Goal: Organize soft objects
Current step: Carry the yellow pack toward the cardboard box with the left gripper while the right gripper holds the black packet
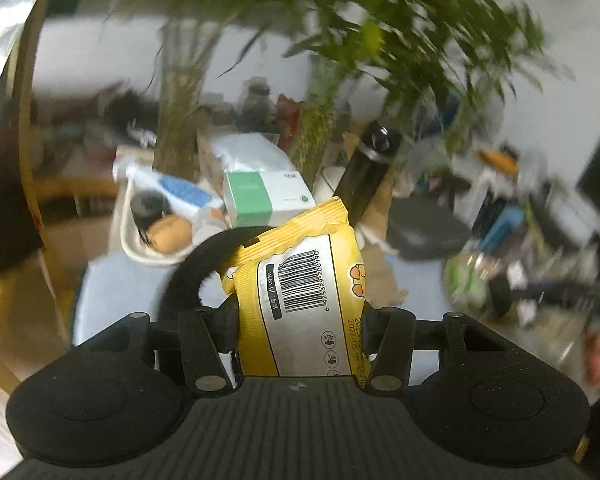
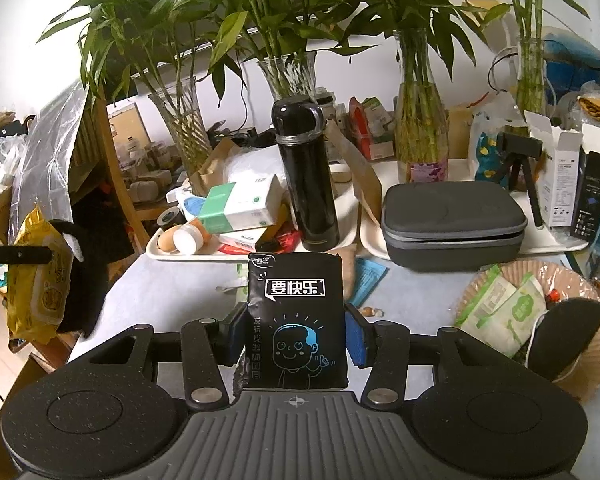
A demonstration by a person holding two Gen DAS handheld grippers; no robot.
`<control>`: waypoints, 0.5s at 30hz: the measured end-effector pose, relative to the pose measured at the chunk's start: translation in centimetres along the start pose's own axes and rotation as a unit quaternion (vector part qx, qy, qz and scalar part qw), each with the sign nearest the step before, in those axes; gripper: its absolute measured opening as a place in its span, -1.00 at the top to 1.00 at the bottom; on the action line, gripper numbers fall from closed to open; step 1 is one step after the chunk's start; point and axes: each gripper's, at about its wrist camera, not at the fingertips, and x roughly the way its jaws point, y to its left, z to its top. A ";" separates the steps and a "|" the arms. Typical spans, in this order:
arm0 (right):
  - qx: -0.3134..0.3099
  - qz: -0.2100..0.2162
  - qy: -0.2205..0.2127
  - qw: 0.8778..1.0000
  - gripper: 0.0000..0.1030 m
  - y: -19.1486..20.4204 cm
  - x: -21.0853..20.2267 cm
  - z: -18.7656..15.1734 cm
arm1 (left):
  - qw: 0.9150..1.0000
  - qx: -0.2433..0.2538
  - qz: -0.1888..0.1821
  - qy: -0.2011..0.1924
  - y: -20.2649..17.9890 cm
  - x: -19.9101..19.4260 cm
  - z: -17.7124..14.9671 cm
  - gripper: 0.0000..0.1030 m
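My left gripper (image 1: 300, 320) is shut on a yellow wet-wipe pack (image 1: 300, 280), held upright with its barcode side to the camera. A black fuzzy band (image 1: 196, 268) curves out behind the pack on the left. The picture is motion-blurred. In the right wrist view the same yellow pack (image 2: 40, 280) hangs at the far left, off the table's edge. My right gripper (image 2: 296, 336) is shut on a black tissue pack (image 2: 296, 312) with a blue cartoon face; its blue pads (image 2: 356, 336) press both sides. It hovers over the pale table (image 2: 180, 292).
A white tray (image 2: 156, 250) holds boxes, jars and a tall black flask (image 2: 306, 184). Beside it lies a grey zip case (image 2: 452, 216). At the right, a tan pleated basket (image 2: 540, 272) holds green-white packs (image 2: 496, 308) and a black pad (image 2: 568, 328). Glass vases of bamboo (image 2: 420, 132) line the back.
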 end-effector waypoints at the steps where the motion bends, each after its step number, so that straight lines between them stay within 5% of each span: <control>1: 0.000 0.000 0.000 1.000 0.00 0.0 0.0 0.0 | 0.999 0.031 0.014 0.001 -0.9 -0.1 0.0 0.01; 8: -0.003 -0.001 0.001 1.000 0.00 0.2 0.1 -0.1 | 0.976 0.205 0.074 0.031 -4.2 0.4 -1.7 0.00; 15: -0.003 -0.001 0.002 1.000 -0.01 0.2 -0.1 -0.2 | 0.980 0.102 0.064 0.156 1.8 6.7 -5.2 0.00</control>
